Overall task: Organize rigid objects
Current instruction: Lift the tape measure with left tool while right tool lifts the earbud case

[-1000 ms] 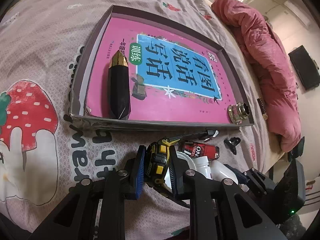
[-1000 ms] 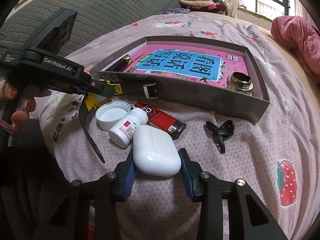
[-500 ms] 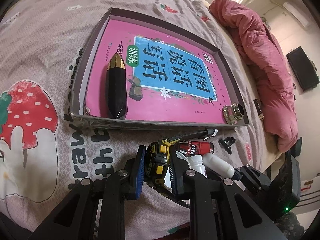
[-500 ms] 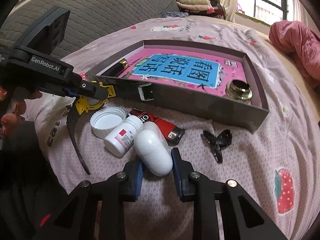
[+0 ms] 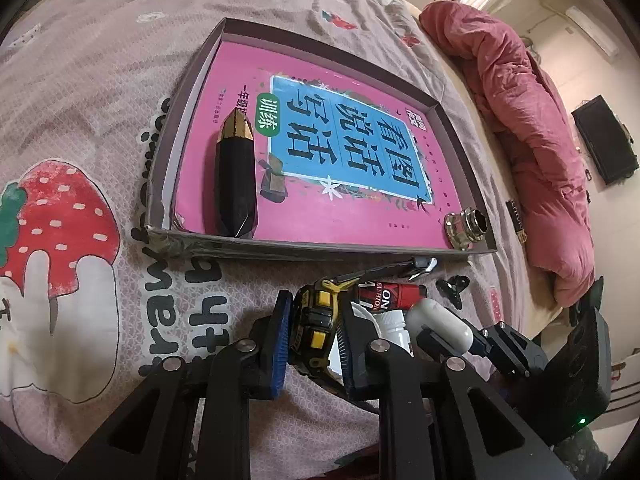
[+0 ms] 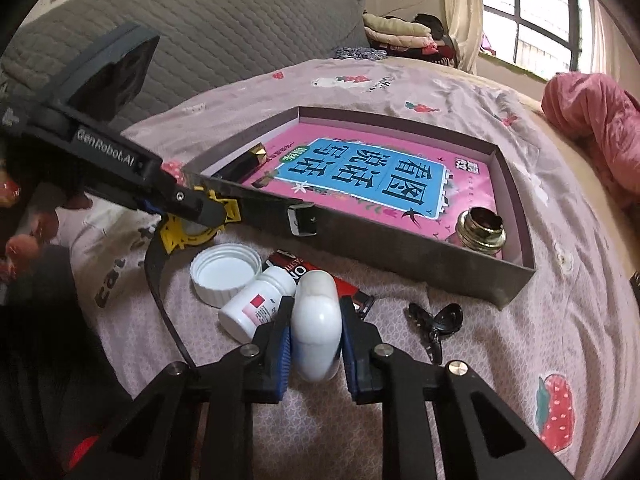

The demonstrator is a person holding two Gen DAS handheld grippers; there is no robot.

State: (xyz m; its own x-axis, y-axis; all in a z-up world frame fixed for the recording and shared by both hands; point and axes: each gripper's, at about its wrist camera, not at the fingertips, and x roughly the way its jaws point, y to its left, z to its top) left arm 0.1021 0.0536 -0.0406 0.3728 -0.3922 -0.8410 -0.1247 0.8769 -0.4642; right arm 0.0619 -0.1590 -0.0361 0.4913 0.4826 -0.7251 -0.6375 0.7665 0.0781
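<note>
L gripper (image 5: 312, 328) grips tape measure (image 5: 314, 326); R gripper (image 6: 316, 334) prob. clamps white case (image 6: 317, 320).

A shallow box (image 5: 182, 92) is lying on the bedspread (image 5: 80, 80), with a book (image 5: 344, 152) lying flat inside it. On the book, a faceted case (image 5: 235, 184) is resting toward the left and a small metal fitting (image 5: 466, 227) is sitting in the near right corner. In front of the box, a tape measure (image 5: 316, 326), a pill bottle (image 6: 256, 304), a loose cap (image 6: 225, 273), a flat packet (image 5: 394, 295), a rounded case (image 6: 317, 322) and a clip (image 6: 438, 322) are clustering together.
</note>
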